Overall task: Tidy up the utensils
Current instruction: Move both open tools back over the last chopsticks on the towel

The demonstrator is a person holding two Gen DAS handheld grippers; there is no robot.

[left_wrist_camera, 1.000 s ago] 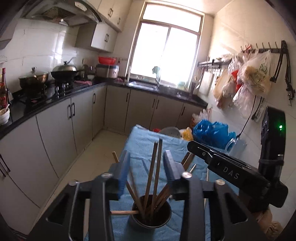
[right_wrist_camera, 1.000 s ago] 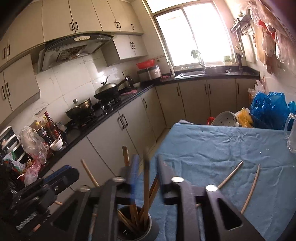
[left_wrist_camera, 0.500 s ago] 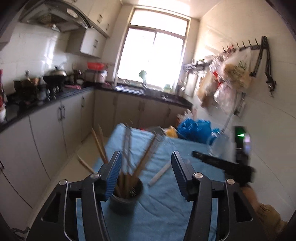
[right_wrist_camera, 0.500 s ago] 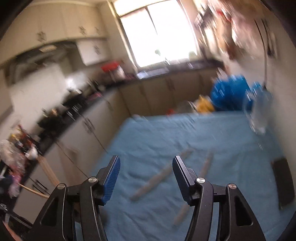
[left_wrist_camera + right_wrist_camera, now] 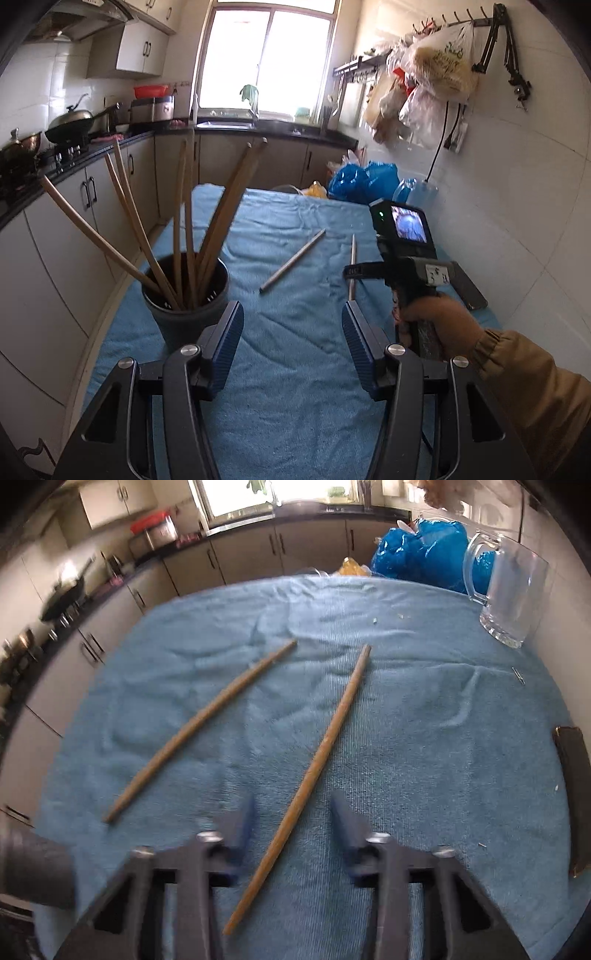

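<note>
A dark round holder (image 5: 186, 308) stands on the blue towel (image 5: 295, 369) at the table's left, with several wooden chopsticks (image 5: 184, 221) upright in it. Two loose chopsticks lie on the towel: a left one (image 5: 201, 722) and a right one (image 5: 314, 771), also in the left wrist view (image 5: 291, 260) (image 5: 352, 266). My left gripper (image 5: 291, 332) is open and empty, just right of the holder. My right gripper (image 5: 291, 819) is open, low over the towel, with the near part of the right chopstick lying between its fingers (image 5: 240, 823). The holder's edge (image 5: 33, 871) shows at lower left.
A glass mug (image 5: 506, 598) stands at the towel's far right. A dark flat object (image 5: 574, 797) lies at the right edge. Blue plastic bags (image 5: 364, 181) sit beyond the table's far end. Kitchen cabinets run along the left, a tiled wall on the right.
Both grippers have opened and drawn back from the holder, leaving the chopsticks in it. My right gripper has swung right and down over the right loose chopstick.
</note>
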